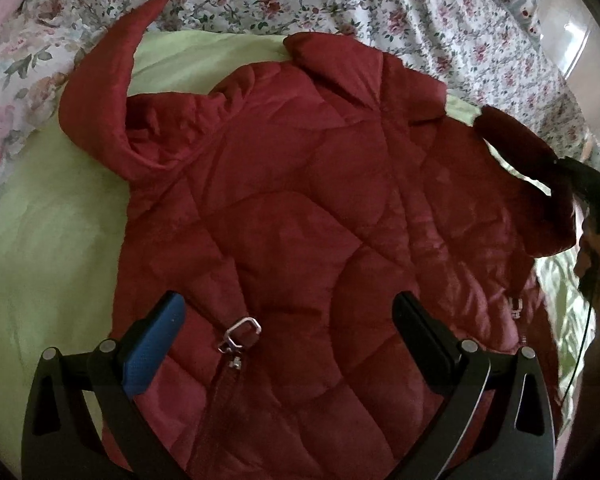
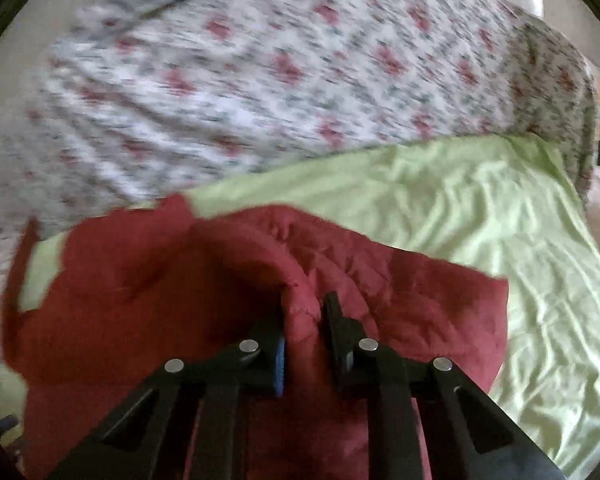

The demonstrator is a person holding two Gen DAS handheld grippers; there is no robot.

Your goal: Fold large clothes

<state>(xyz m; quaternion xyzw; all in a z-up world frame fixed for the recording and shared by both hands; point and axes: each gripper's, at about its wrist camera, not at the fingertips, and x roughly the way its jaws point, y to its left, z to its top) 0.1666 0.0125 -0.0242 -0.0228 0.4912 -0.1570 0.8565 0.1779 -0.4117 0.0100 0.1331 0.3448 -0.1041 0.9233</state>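
Red puffy jacket (image 1: 300,208) is spread mid-frame on green sheet (image 1: 40,240). Its sleeve (image 2: 304,304) is pinched by right gripper (image 2: 305,308); left gripper (image 1: 288,344) is held wide apart. Slippery cloth could be dropped.

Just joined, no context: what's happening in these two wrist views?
A person with two handheld grippers is folding a red quilted jacket that lies on a light green sheet over a floral bedspread. The right gripper is shut on a fold of the jacket. The left gripper is open above the jacket's lower front, near a metal zipper pull, holding nothing.
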